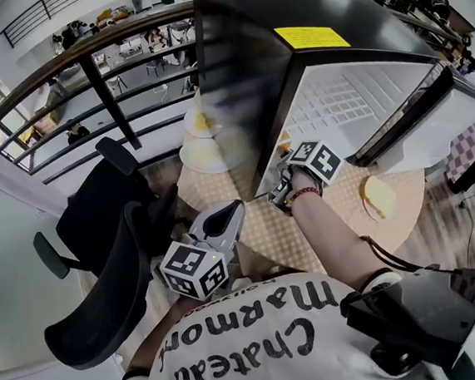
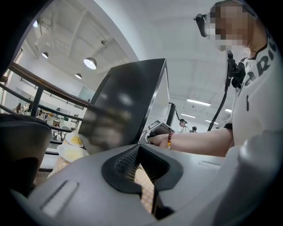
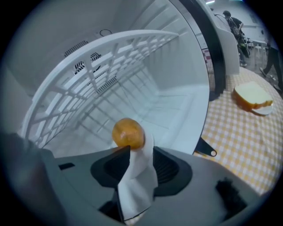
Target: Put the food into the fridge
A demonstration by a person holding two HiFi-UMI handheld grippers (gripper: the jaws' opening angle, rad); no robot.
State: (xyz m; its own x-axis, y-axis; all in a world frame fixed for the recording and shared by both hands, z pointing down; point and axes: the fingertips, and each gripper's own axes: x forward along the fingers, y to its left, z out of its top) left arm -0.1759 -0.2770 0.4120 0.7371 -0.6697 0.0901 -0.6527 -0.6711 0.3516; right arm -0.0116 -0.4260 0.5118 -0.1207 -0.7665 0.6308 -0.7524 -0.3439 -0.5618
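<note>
A small black fridge (image 1: pixel 242 67) stands on the checkered table with its door (image 1: pixel 418 113) swung open to the right. My right gripper (image 1: pixel 281 191) reaches into the white inside. In the right gripper view a golden bun (image 3: pixel 128 133) sits on a white plate (image 3: pixel 140 176) on the fridge floor. The plate lies between the jaws of my right gripper (image 3: pixel 139 154), which stand wide and do not press on it. My left gripper (image 1: pixel 227 215) hangs open and empty near the table's front edge, left of the fridge; only tablecloth shows between its jaws (image 2: pixel 140 176).
A bread slice (image 1: pixel 378 196) on a plate lies on the table right of the fridge. Two plates of yellow food (image 1: pixel 203 155) sit at its left. A white wire shelf (image 3: pixel 101 66) spans the fridge above the bun. Black office chairs (image 1: pixel 103 265) stand to the left.
</note>
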